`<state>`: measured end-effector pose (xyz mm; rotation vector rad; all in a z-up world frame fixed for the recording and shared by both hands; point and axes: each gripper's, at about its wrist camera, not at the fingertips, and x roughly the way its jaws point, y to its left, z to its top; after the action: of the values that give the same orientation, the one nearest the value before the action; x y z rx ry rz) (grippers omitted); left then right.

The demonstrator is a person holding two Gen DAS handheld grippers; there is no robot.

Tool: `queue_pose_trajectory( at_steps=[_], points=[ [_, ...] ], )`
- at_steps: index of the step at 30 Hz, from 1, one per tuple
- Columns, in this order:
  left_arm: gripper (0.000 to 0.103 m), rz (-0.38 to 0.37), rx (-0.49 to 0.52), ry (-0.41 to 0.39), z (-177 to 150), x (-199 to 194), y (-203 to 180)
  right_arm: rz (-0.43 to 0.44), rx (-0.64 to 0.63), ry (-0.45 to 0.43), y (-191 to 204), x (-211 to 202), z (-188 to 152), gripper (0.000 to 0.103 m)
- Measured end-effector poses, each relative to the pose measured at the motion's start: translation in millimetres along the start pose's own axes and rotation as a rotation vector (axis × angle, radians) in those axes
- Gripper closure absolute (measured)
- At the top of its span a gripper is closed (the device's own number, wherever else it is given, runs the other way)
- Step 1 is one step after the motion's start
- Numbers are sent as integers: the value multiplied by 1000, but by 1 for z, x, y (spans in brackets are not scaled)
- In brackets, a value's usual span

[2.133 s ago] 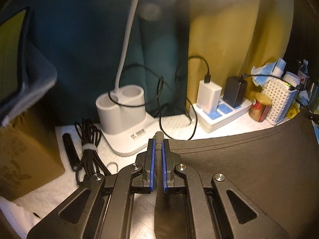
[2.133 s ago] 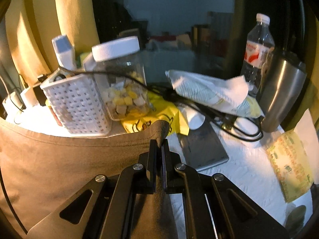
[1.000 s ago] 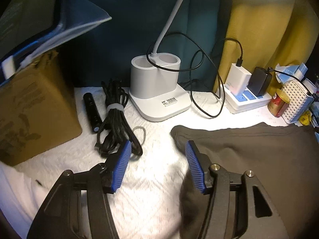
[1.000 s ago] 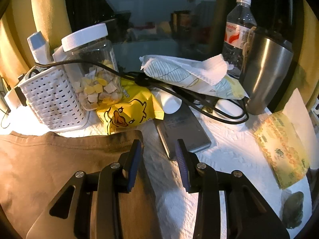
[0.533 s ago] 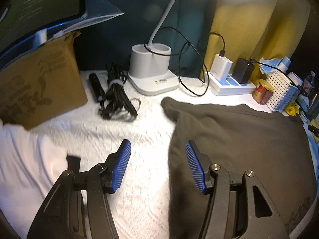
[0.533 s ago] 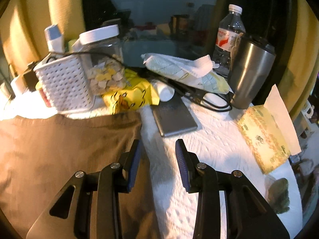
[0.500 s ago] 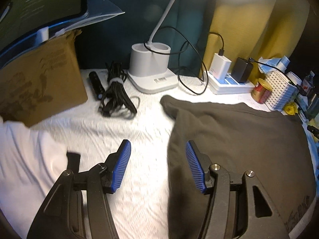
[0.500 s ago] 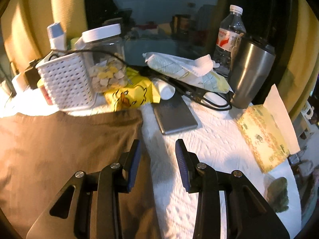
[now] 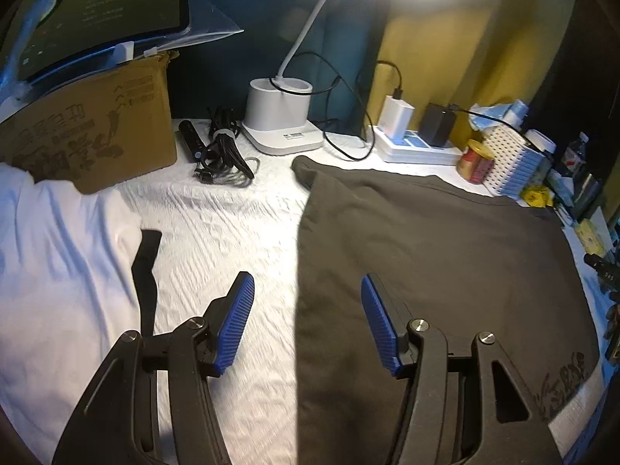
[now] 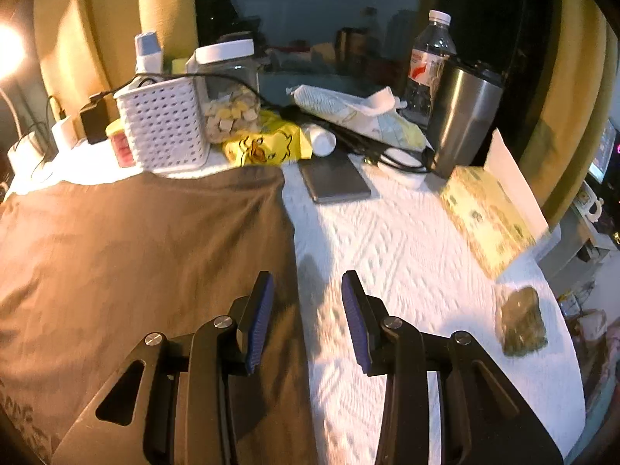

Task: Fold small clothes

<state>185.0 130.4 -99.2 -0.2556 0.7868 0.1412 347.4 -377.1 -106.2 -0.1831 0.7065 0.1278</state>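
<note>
Left wrist view, left gripper (image 9: 306,323) half open and empty above the left edge of the brown shirt (image 9: 434,255), shirt flat on the white table (image 9: 217,228), right wrist view, right gripper (image 10: 306,317) partly open, empty, over the right edge of the shirt (image 10: 135,248)

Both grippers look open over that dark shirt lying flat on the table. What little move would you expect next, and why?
Probably each gripper lowers and closes on its side edge of the dark shirt. The left gripper and right gripper are open, holding nothing, each straddling one edge of the shirt, which lies spread flat and unfolded on the white table cover.
</note>
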Motion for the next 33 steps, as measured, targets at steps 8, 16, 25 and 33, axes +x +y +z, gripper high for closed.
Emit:
queue_pose_trajectory(
  at_steps=[8,16,25,33],
  points=[
    [46,-21,27,2,-23,-20,-13,7,15,9,-9,-22,-27,64],
    [46,-35,51,4,-42,-33,-20,28,34,17,-17,-43,-51,64],
    [46,-25,92,44,-71,-37,-25,128,54,42,-20,-62,-87,64],
    [46,-53,126,69,-94,-42,-24,199,123,53,-30,-75,-119,64]
  ],
)
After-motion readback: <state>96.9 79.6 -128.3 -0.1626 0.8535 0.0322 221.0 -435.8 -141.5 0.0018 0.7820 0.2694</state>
